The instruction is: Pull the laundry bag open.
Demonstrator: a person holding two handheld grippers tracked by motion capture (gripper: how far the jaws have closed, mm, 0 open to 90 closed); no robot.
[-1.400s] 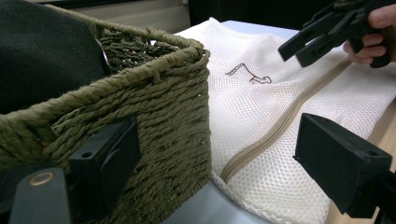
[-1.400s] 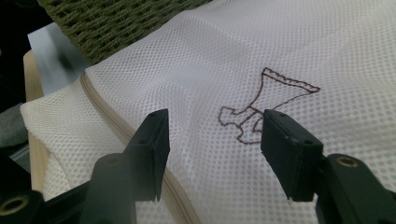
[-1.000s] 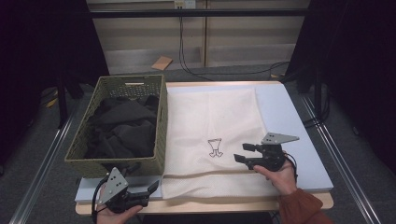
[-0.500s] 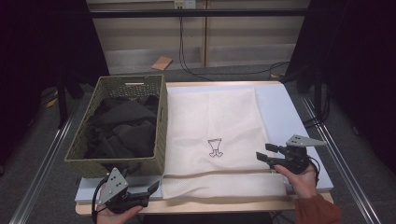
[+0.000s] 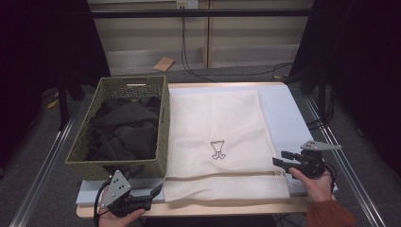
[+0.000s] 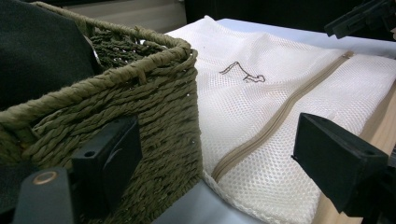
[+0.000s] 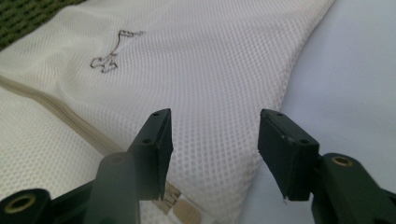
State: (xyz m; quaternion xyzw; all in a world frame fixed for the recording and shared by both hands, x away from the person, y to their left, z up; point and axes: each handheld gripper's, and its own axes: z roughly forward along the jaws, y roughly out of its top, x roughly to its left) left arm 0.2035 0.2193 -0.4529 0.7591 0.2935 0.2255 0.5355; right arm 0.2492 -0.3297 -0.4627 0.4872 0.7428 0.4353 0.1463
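Two grippers were in my hands. My right gripper (image 5: 280, 161) sat at the right edge of the white mesh laundry bag (image 5: 215, 137), near the end of its tan zipper (image 6: 275, 119); its jaws had just been closing yet stood spread, the bag's edge between them, unpinched. My left gripper (image 5: 152, 193) rested at the worktop's (image 5: 283, 111) near left corner, jaws spread and holding nothing (just beside the woven basket (image 5: 163, 123) of dark clothes (image 5: 124, 132)). The bag lay flat beside the basket.

White mesh bag (image 5: 215, 137) with tan zipper (image 5: 222, 176); olive-green woven basket (image 5: 163, 137).
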